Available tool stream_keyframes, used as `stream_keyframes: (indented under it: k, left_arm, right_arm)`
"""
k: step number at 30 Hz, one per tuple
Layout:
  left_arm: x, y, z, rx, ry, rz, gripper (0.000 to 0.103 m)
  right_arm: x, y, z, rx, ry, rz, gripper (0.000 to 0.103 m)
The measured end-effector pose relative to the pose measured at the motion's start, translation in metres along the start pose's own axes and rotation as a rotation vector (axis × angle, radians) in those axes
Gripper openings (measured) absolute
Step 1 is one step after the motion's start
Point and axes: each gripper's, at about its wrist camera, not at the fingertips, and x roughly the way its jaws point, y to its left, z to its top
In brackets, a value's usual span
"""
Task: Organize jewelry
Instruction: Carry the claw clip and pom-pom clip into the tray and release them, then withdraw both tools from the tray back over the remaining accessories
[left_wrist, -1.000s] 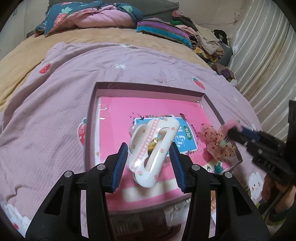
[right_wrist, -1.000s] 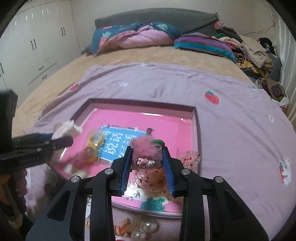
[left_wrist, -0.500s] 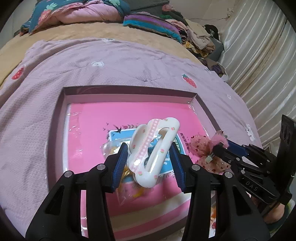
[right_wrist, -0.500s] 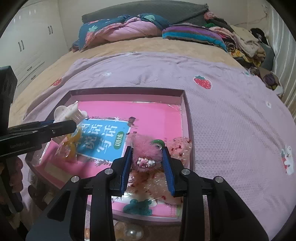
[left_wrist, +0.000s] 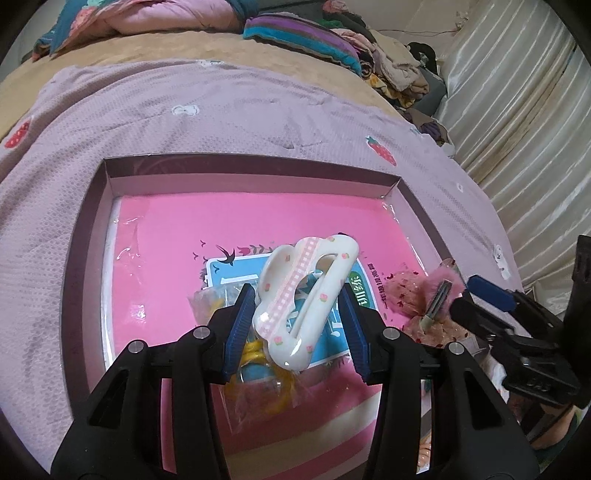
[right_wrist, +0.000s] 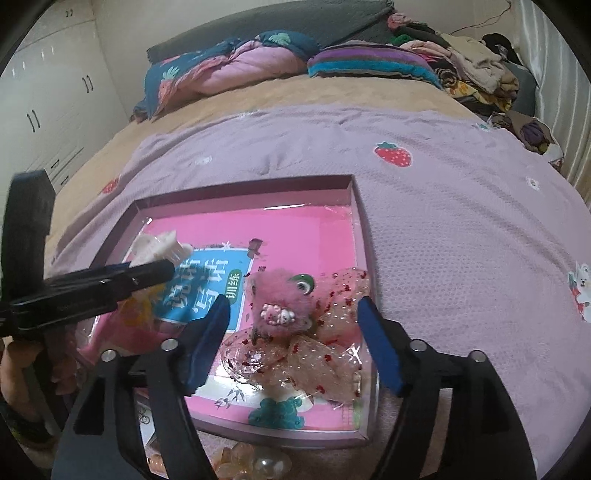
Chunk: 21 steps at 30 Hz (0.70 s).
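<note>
Over the pink tray (left_wrist: 255, 173) on the bed, the left gripper (left_wrist: 297, 321) pinches a white hair claw (left_wrist: 306, 295), while the right gripper's (right_wrist: 293, 334) jaws are opening around a fuzzy pink hair clip (right_wrist: 284, 299) lying in the tray.

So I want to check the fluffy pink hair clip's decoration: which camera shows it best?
The right wrist view: the fluffy pink hair clip faces the camera, showing its green eye and beaded teeth, lying on a sequined bow. The left wrist view catches only its metal clip side at the frame's edge.
</note>
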Motion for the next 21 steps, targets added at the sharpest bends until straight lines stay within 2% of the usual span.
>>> stream_keyframes:
  k: [2, 8, 11, 13, 15, 21]
  left_arm:
    - [0.001, 0.001, 0.001, -0.001, 0.0, -0.002, 0.038]
    - [-0.004, 0.002, 0.001, -0.016, -0.004, 0.007, 0.039]
    - [-0.011, 0.002, 0.0, -0.018, -0.015, 0.013, 0.049]
    - [-0.015, 0.002, 0.001, -0.014, -0.018, 0.02, 0.05]
    - [-0.019, 0.001, 0.001, -0.011, -0.026, 0.032, 0.058]
    - [-0.037, -0.001, -0.001, -0.031, -0.05, 0.052, 0.069]
  right_arm:
    - [-0.005, -0.002, 0.001, 0.008, -0.012, -0.002, 0.08]
    - [-0.023, -0.01, 0.0, 0.042, -0.044, -0.01, 0.089]
    - [-0.035, -0.014, 0.0, 0.049, -0.062, -0.029, 0.092]
    - [-0.042, -0.017, 0.0, 0.06, -0.078, -0.033, 0.094]
    - [-0.052, -0.02, -0.001, 0.072, -0.098, -0.042, 0.096]
    - [-0.069, -0.024, -0.006, 0.078, -0.106, -0.049, 0.097]
